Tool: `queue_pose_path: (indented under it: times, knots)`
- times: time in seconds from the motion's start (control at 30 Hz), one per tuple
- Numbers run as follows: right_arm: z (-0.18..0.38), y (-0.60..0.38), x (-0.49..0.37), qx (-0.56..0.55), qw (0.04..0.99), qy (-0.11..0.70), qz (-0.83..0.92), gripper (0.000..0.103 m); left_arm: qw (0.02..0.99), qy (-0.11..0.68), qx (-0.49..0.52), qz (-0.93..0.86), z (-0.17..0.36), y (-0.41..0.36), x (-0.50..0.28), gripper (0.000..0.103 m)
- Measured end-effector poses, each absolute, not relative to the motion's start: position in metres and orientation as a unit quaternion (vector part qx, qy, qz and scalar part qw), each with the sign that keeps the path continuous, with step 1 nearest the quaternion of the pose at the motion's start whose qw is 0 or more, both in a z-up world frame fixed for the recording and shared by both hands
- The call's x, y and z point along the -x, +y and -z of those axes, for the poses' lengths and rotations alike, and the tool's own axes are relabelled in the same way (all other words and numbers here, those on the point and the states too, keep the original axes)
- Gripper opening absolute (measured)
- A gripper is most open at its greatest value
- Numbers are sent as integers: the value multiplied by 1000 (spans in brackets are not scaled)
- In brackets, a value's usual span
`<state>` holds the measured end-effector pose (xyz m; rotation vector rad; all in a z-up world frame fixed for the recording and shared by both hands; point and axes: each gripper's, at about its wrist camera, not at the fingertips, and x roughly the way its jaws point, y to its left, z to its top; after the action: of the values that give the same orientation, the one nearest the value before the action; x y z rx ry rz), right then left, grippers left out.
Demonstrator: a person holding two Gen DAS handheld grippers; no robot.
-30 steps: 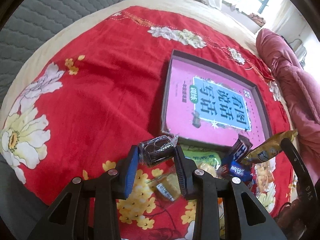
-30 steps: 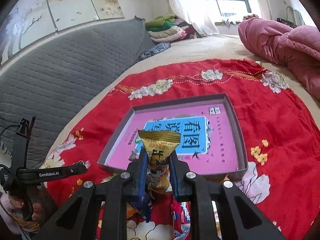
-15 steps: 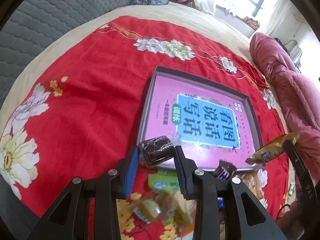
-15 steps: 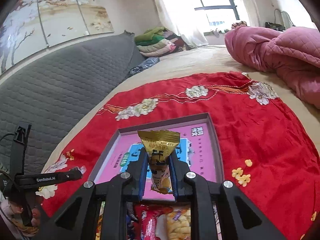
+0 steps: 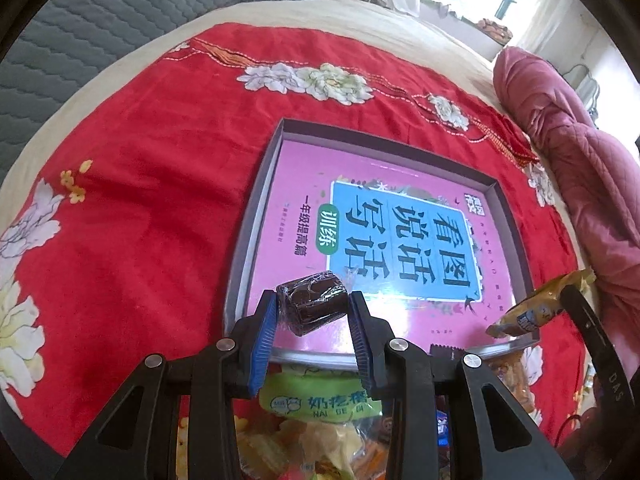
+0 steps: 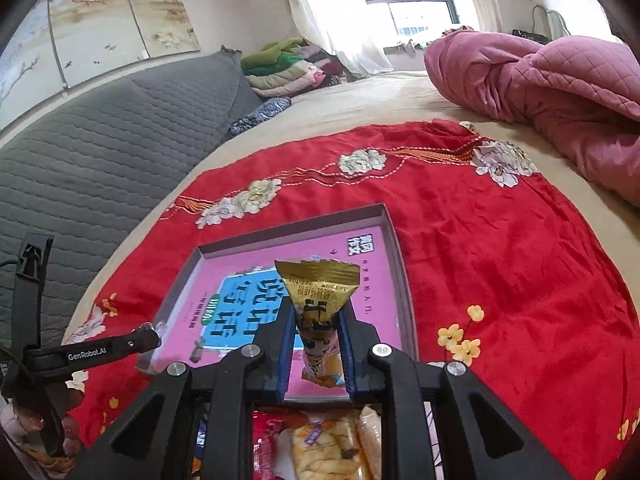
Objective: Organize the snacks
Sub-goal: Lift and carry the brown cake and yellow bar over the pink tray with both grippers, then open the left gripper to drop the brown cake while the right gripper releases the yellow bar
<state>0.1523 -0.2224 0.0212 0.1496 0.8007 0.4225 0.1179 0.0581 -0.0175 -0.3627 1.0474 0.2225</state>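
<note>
Right now two black grippers are each clamping one snack: the left gripper (image 5: 314,316) is pinching a dark brown plastic-wrapped roll cake (image 5: 313,306) between its blue pads, the right gripper (image 6: 317,334) a gold foil snack packet (image 6: 319,285). Both are hanging over the near edge of one shallow grey box (image 5: 256,216) lined pink, on a red floral blanket (image 5: 152,168).

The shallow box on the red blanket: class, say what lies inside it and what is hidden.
Inside the box lies only a pink book, flat. Both held snacks hang above it, hiding parts of the cover. Anything beneath the book cannot be seen.
</note>
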Motion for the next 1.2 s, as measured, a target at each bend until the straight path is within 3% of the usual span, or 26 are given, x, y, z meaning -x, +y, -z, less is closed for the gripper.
queue_pose_path:
  times: [1.2]
  knots:
    - [33, -212, -178, -37, 864, 473, -168, 21, 831, 527, 153, -92, 51, 50, -147, 37]
